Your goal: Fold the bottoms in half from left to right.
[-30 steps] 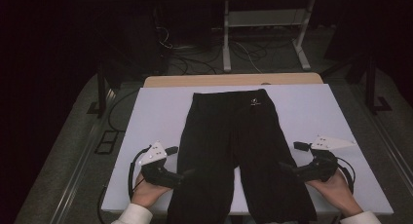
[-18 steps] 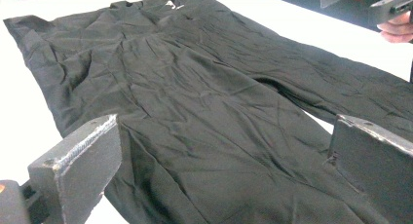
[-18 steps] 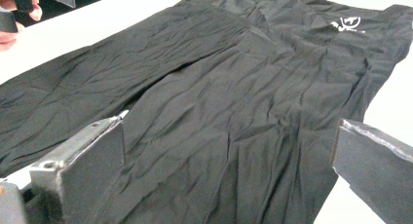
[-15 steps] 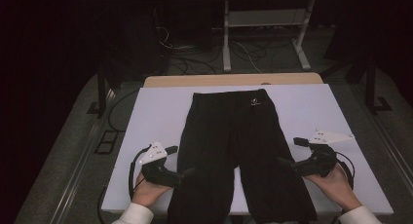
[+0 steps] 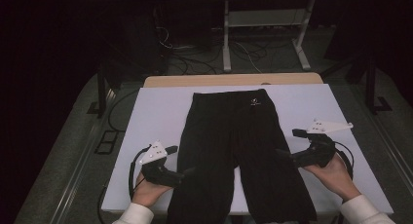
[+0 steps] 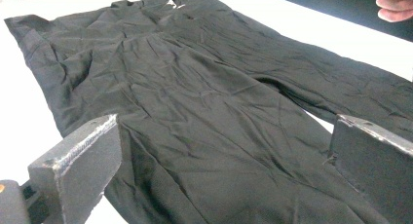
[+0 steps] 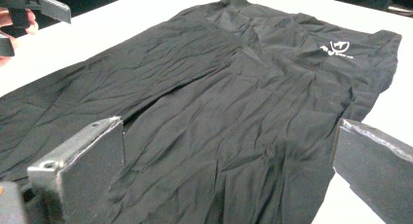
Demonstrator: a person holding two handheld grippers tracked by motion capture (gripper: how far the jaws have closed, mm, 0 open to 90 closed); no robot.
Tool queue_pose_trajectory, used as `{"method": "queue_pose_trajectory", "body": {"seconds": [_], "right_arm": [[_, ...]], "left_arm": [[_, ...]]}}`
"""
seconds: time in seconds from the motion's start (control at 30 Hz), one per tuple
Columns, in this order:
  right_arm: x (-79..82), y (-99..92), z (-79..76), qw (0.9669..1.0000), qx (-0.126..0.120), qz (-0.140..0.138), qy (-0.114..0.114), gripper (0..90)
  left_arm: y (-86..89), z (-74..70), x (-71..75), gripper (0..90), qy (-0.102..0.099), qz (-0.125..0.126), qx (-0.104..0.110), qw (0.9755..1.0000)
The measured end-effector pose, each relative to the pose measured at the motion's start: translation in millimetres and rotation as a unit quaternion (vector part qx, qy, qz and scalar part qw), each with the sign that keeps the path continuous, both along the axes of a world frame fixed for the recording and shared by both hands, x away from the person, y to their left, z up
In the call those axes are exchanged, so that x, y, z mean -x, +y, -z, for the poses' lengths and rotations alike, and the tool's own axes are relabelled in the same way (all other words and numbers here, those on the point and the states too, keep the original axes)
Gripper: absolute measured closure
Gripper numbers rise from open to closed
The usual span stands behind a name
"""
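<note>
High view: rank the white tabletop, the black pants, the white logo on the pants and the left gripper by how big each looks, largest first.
1. White tabletop, widest area.
2. Black pants, covering its middle.
3. Left gripper, far smaller; it sits nearer the camera, so it may look somewhat oversized.
4. White logo, a tiny mark near the waistband.

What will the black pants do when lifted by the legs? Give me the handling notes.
The black pants will probably hang limp and fold: the thin fabric lies flat and finely wrinkled all over. They look light, so the open left hand-held gripper and right hand-held gripper should carry them easily. Pushed across the white table, they would likely bunch rather than slide whole.
</note>
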State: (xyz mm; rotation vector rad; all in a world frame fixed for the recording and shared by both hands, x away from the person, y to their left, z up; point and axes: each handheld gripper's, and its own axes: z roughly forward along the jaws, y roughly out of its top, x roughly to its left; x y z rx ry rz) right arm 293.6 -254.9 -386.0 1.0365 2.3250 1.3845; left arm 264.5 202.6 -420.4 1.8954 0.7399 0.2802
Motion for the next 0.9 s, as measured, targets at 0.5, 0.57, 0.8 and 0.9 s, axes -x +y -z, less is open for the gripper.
{"method": "queue_pose_trajectory", "body": {"seconds": [0.5, 0.57, 0.8, 0.9], "right_arm": [[-17.1, 9.4, -18.7, 0.9999, 0.010, -0.011, -0.007, 0.0], [-22.2, 12.6, -21.9, 0.9997, 0.017, -0.015, -0.009, 0.0], [-33.7, 18.0, -28.5, 0.9996, 0.023, -0.016, -0.011, 0.0], [-37.2, 19.7, -29.9, 0.9995, 0.025, -0.015, -0.013, 0.0]], "left_arm": [[0.3, 0.1, -0.5, 0.0, 0.002, -0.001, 0.005, 1.0000], [0.3, 0.1, -0.5, 0.0, 0.002, 0.000, 0.005, 1.0000], [0.3, 0.1, -0.6, 0.0, 0.002, 0.000, 0.006, 1.0000], [0.3, 0.2, -0.8, 0.0, 0.002, 0.000, 0.005, 1.0000]]}}
